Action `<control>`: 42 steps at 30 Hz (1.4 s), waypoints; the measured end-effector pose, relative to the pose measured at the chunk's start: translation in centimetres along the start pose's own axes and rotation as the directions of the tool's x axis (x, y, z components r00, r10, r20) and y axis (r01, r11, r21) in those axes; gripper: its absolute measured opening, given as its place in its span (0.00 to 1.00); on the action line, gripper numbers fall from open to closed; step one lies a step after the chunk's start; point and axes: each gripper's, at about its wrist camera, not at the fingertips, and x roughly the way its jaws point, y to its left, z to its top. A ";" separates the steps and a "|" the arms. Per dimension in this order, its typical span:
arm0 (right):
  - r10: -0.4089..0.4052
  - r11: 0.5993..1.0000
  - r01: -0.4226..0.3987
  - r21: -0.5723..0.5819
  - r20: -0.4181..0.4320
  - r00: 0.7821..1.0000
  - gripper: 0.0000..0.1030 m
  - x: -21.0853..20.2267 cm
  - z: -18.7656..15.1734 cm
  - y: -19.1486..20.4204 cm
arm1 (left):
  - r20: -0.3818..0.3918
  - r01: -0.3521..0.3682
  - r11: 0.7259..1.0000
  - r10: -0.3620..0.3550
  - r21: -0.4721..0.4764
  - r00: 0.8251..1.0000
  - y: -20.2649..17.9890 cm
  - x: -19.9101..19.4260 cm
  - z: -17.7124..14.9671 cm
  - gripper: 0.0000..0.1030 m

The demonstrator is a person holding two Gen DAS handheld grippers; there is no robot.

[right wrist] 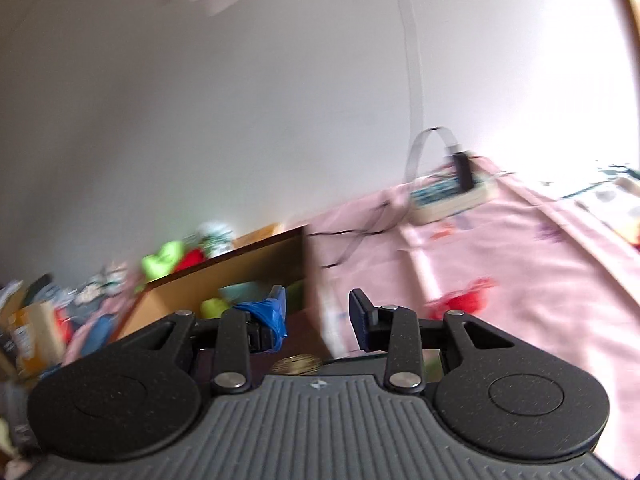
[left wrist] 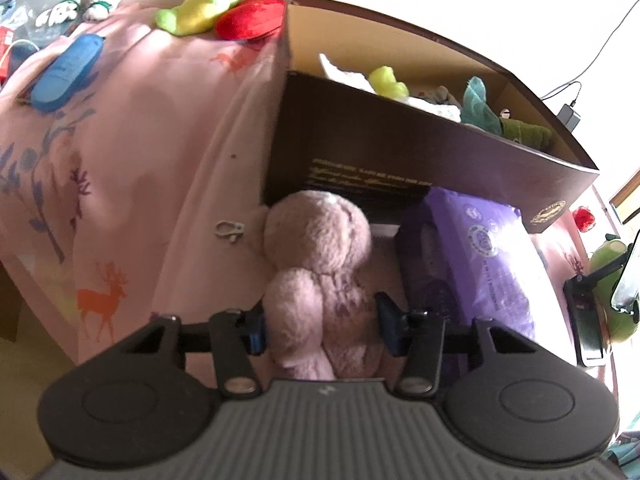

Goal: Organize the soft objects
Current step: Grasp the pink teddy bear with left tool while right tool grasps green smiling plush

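A pink plush toy [left wrist: 320, 264] lies on the pink sheet [left wrist: 160, 160], its head against the dark brown cardboard box [left wrist: 400, 152]. My left gripper [left wrist: 322, 326] straddles its body, and both blue pads touch its sides, shut on it. The box holds a yellow-green toy [left wrist: 386, 80], a teal cloth [left wrist: 476, 96] and a green towel [left wrist: 524, 132]. In the blurred right wrist view my right gripper [right wrist: 318, 316] hangs in the air above the bed, open with nothing between its fingers. The box [right wrist: 224, 276] shows to its left.
A purple pack [left wrist: 480, 260] lies right of the plush. Behind the box lie a red plush [left wrist: 250, 18] and a yellow-green plush [left wrist: 200, 4]; a blue item [left wrist: 66, 72] is far left. A phone on a stand [left wrist: 628, 276] is at right. A power strip [right wrist: 452, 196] with cables sits by the wall.
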 end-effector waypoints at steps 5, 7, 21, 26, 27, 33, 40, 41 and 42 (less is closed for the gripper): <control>-0.138 0.988 0.143 0.066 -0.072 0.988 0.17 0.0 0.0 -4.7 | -0.010 -0.009 1.000 0.009 0.004 1.000 0.7 -0.4 -0.2 0.52; -0.166 0.979 0.179 0.100 -0.120 0.979 0.17 0.0 -0.4 -6.4 | -0.011 -0.011 1.000 0.011 0.005 1.000 0.7 -0.3 -0.2 0.53; -0.071 0.956 0.152 0.250 -0.305 0.950 0.17 3.1 -2.3 -9.8 | -0.010 -0.059 0.998 0.059 0.037 0.998 0.3 1.0 -0.1 0.85; -0.079 0.977 0.138 0.161 -0.326 0.942 0.18 3.9 -2.6 -10.4 | 0.002 -0.077 0.994 0.077 0.082 0.997 -0.9 1.4 -0.5 0.86; -0.068 0.982 0.123 0.146 -0.335 0.940 0.18 3.9 -2.5 -10.5 | 0.005 -0.079 0.993 0.079 0.086 0.997 -1.0 1.4 -0.5 0.86; -0.040 0.994 0.073 0.078 -0.366 0.930 0.22 4.2 -2.2 -10.7 | -0.005 -0.061 0.992 0.062 0.113 0.998 -1.6 1.7 -0.2 0.74; -0.007 0.989 0.061 0.138 -0.364 0.931 0.34 5.5 -2.3 -11.1 | -0.003 -0.064 0.991 0.065 0.116 0.998 -1.9 1.9 -0.1 0.69; -0.003 0.988 0.059 0.145 -0.362 0.932 0.38 5.8 -2.3 -11.1 | -0.004 -0.063 0.991 0.064 0.115 0.998 -1.9 1.9 0.0 0.68; 0.003 0.987 0.057 0.151 -0.365 0.931 0.40 6.0 -2.4 -11.1 | -0.004 -0.062 0.992 0.062 0.113 0.998 -1.9 1.8 -0.1 0.68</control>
